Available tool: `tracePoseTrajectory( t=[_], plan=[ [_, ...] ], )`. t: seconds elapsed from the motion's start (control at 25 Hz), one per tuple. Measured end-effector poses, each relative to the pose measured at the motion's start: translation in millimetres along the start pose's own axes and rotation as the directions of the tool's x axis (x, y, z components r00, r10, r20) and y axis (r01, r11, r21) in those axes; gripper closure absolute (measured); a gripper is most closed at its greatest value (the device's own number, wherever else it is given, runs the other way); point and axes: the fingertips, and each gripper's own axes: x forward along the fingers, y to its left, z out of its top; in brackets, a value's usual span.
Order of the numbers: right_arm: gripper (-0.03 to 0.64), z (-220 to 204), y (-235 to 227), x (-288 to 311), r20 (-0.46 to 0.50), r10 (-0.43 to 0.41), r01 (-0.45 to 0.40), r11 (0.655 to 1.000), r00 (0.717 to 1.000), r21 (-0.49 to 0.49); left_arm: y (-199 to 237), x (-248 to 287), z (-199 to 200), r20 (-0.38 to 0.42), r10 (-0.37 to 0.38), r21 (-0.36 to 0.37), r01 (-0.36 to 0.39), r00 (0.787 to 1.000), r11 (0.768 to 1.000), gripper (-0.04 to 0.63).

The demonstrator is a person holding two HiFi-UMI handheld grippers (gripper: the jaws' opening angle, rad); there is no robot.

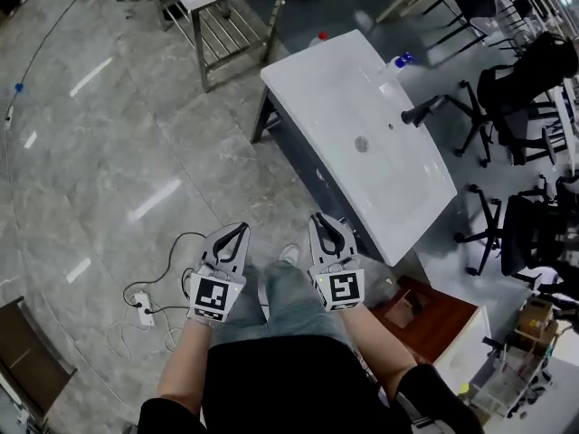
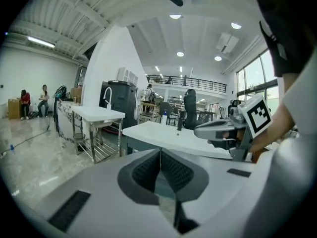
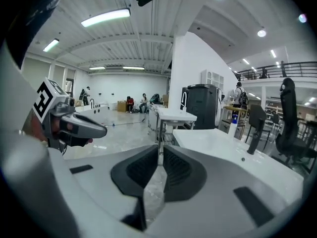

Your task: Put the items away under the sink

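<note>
Standing on a grey polished floor (image 1: 99, 161), a person holds the left gripper (image 1: 241, 230) and the right gripper (image 1: 317, 218) side by side in front of the waist. Both point toward the white sink top (image 1: 330, 84).

In the left gripper view the left gripper's ribbed pads (image 2: 148, 170) are clenched together with nothing between them. In the right gripper view the right gripper's pads (image 3: 174, 168) likewise meet at the tips and grasp nothing. Each gripper also shows in the other's view, off to the side and empty.

The sink top sits on a dark grey cabinet (image 1: 303, 165), just far and to the right of the grippers. A black faucet (image 1: 423, 111) stands at its right side and a round drain (image 1: 362, 144) lies in the basin. A bottle with a blue cap (image 1: 402, 61) stands at the far edge of the sink top beyond the faucet, well apart from both grippers. Something with a red cap (image 1: 323, 36) shows just past the far left edge; what it is cannot be told.

Farther off stands a steel table (image 1: 222, 30) with a slatted lower shelf. A white power strip (image 1: 140, 307) with its cables lies on the floor to the near left. Black office chairs (image 1: 507, 107) stand to the right, and a brown wooden box (image 1: 425, 313) sits near the sink's near right corner.
</note>
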Motion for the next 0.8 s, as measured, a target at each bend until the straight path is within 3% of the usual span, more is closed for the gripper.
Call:
tracePoseTrajectory(
  t=[0.16,0.44,0.8],
  plan=[
    [0.565,45.6,-11.7,-7.6,0.064,0.004,-0.006,1.0,0.998,0.03,-7.4,-2.8,44.9,0.03,0.0,0.051,-0.001,1.0,0.999,0.569],
    [0.565,119.5,-13.7,-33.1,0.161,0.1,-0.099,0.995,0.982,-0.018,-26.6,-11.4,118.3,0.101,0.023,0.076,-0.03,0.995,0.997,0.569],
    [0.565,157.1,-24.8,-59.7,0.2,0.168,-0.169,0.986,0.965,-0.013,-55.1,-18.1,172.7,0.145,0.01,0.104,-0.025,0.989,0.994,0.572]
  ],
)
